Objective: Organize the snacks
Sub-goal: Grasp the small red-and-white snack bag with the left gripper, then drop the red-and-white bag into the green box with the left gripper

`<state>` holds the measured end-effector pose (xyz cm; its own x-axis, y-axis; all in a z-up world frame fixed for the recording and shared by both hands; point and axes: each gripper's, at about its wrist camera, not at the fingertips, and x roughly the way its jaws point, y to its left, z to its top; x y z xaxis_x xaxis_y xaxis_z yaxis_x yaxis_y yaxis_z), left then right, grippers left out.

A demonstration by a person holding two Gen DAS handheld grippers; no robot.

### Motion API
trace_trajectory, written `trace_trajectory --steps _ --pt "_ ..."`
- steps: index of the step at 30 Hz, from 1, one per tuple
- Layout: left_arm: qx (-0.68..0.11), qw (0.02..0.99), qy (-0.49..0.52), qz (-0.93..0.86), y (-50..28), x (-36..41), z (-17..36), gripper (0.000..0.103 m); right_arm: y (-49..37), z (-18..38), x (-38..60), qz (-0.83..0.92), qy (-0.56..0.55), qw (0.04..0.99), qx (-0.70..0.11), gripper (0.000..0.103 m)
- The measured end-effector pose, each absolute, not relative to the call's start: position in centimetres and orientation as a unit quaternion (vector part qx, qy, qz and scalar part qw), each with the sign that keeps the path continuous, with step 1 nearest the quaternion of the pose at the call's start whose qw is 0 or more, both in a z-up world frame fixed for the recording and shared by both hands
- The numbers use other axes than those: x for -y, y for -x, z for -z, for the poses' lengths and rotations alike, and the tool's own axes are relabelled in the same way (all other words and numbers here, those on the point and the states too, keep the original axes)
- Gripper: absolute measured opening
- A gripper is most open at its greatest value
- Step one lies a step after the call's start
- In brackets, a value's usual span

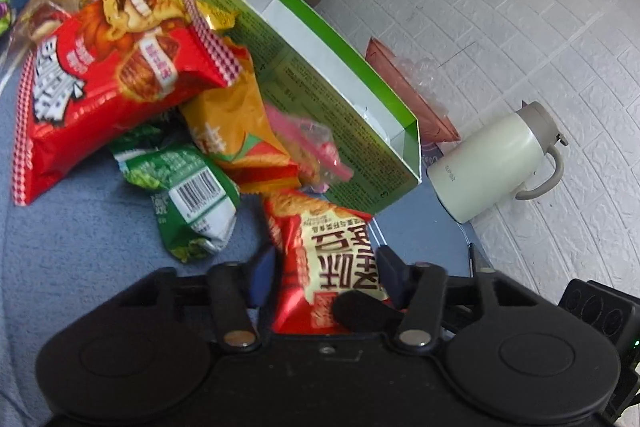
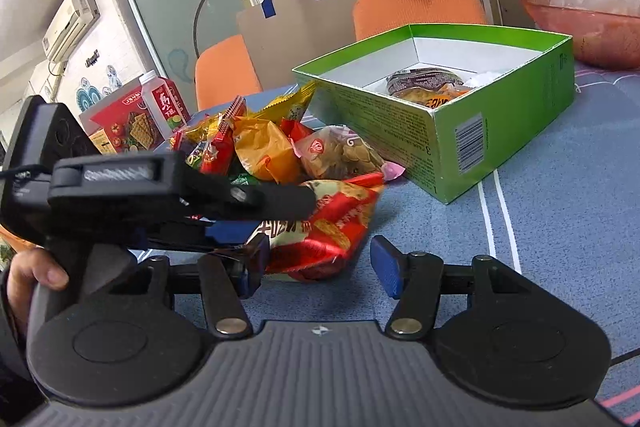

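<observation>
Two grippers are converging on one red snack packet (image 1: 336, 259), lying at the pile's 6 o'clock edge. Left gripper (image 1: 326, 267) is bracketing it, pads seemingly touching; right gripper (image 2: 318, 267) is hanging open, unloaded. Risk: tools colliding, or slick foil slipping before reaching green box (image 2: 500, 131) at 1 o'clock.

A blue cloth (image 2: 540, 211) covers the table. On it lie a heap of snack packets (image 2: 280, 155) at 9 o'clock and a green box (image 2: 440, 131) at 1 o'clock. A cream jug (image 1: 492, 163) stands at the table edge.
</observation>
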<state>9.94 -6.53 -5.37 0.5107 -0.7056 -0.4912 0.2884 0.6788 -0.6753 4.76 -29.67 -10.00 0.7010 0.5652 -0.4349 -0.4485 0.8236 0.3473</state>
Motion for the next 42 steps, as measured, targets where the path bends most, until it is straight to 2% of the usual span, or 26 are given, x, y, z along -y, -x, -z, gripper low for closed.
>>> trace_trajectory --steps 1,2,8,14,21,32,40,41,42 --pt "-0.392 0.830 0.264 0.298 -9.8 6.7 5.3 0.067 -4.8 10.1 29.5 -0.286 -0.114 0.912 -0.270 0.073" --pt "-0.391 0.834 0.256 0.294 -9.5 6.9 5.1 0.066 -4.8 10.0 29.3 -0.284 -0.111 0.914 -0.266 0.066" --pt "-0.358 0.842 0.258 0.310 -7.6 6.7 2.3 0.064 -2.4 7.7 29.7 -0.291 -0.098 0.924 -0.228 0.055" --pt "-0.302 0.865 0.232 0.328 -7.2 7.0 -2.5 0.064 -1.6 3.8 29.8 -0.295 -0.073 0.939 -0.160 0.054" --pt "-0.268 0.877 0.214 0.336 -12.4 8.2 -6.1 0.064 -6.1 0.7 29.9 -0.284 -0.065 0.951 -0.108 0.054" --pt "-0.304 0.872 0.233 0.303 -23.0 8.1 -3.6 0.066 -16.7 2.1 30.0 -0.261 -0.119 0.948 -0.140 0.053" --pt "-0.329 0.877 0.217 0.275 -26.5 7.8 -2.0 0.068 -20.1 4.4 29.4 -0.251 -0.149 0.942 -0.165 0.053" --pt "-0.334 0.880 0.209 0.266 -26.7 7.8 -1.9 0.076 -20.4 4.5 29.1 -0.250 -0.148 0.942 -0.170 0.054" --pt "-0.337 0.886 0.201 0.249 -26.6 7.8 -1.9 0.096 -20.7 4.6 28.8 -0.244 -0.141 0.943 -0.179 0.056"
